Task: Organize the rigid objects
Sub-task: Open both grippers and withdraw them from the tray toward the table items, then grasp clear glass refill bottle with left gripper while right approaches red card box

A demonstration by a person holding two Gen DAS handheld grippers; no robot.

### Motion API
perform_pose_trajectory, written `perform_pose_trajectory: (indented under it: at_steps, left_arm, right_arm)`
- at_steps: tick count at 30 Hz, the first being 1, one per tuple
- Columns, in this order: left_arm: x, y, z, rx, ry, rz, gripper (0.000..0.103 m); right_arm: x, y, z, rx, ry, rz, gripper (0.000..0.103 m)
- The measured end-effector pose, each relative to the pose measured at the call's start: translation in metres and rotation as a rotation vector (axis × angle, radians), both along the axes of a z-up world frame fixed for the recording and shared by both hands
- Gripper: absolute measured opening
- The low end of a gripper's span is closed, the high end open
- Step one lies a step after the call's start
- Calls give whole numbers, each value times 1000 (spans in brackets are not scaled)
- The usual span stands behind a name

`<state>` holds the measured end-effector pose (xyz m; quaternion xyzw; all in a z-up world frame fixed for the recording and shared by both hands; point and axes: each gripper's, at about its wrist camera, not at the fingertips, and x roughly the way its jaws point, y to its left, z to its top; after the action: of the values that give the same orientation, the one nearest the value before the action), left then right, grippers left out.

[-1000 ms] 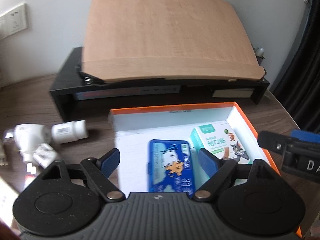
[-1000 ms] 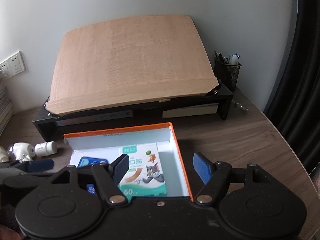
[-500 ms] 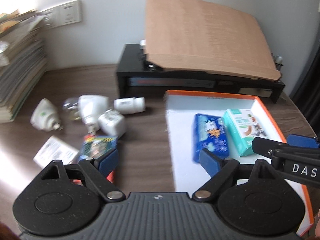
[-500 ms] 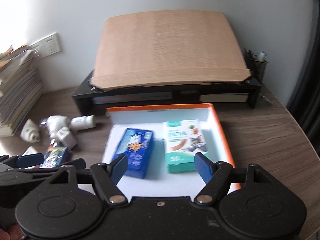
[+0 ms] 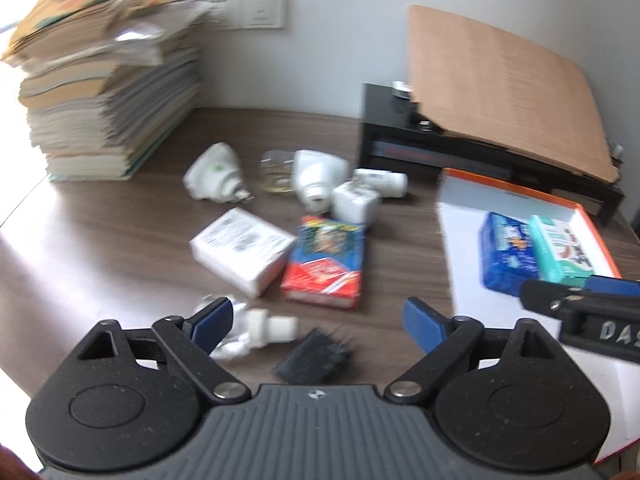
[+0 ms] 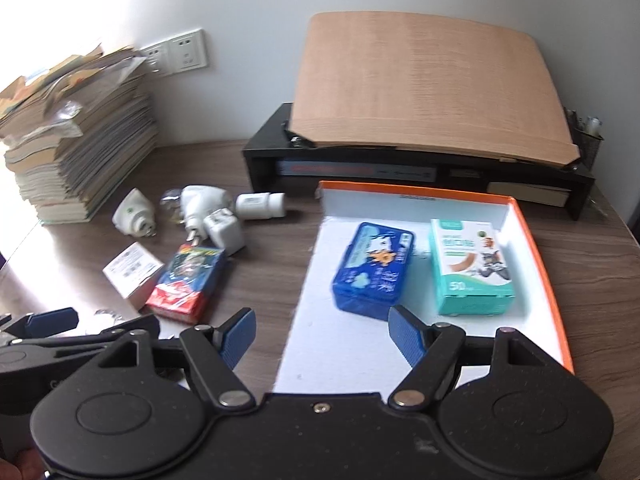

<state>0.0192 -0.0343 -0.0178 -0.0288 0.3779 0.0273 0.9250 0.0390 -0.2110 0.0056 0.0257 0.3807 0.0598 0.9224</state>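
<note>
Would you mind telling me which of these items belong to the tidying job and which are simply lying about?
Job:
orange box
blue tin
teal carton
red-and-blue pack
white carton
white chargers
white bottle

Lying about:
paper stack
black stand
wooden board
wall sockets

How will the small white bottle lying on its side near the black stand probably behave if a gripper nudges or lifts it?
The white bottle lies on its side and looks cylindrical, so a nudge would likely roll it. It seems small, rigid plastic, probably light. Its smooth wall may slip between pads.
</note>
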Motion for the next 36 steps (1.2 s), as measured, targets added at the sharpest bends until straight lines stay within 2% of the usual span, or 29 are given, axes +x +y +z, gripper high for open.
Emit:
perform_pose_trajectory:
  at_steps: [8,14,22,24,28,29,36]
  left_arm:
    - [-5,31,-21,10,15,108,99]
    - [8,36,-37,30,39,106,99]
    - [26,44,-45,9,55,89,99]
    - [29,45,-47,13,60,84,96]
    - [29,53,-54,-23,78,63,83]
    - [27,52,-54,-7,69,53,81]
    - [28,61,-53,4,49,33,79]
  right_arm:
    - [-7,16,-4,10,15,54,87]
    - [-7,21,-6,-4,24,66,87]
    - [-3,15,-11,-4,43,38,87]
    - [-2,16,-11,-4,43,39,87]
    - [-1,21,-12,-4,47,47,87]
    - [0,22,-13,-4,49,48,87]
    - [5,40,-18,0,64,76,87]
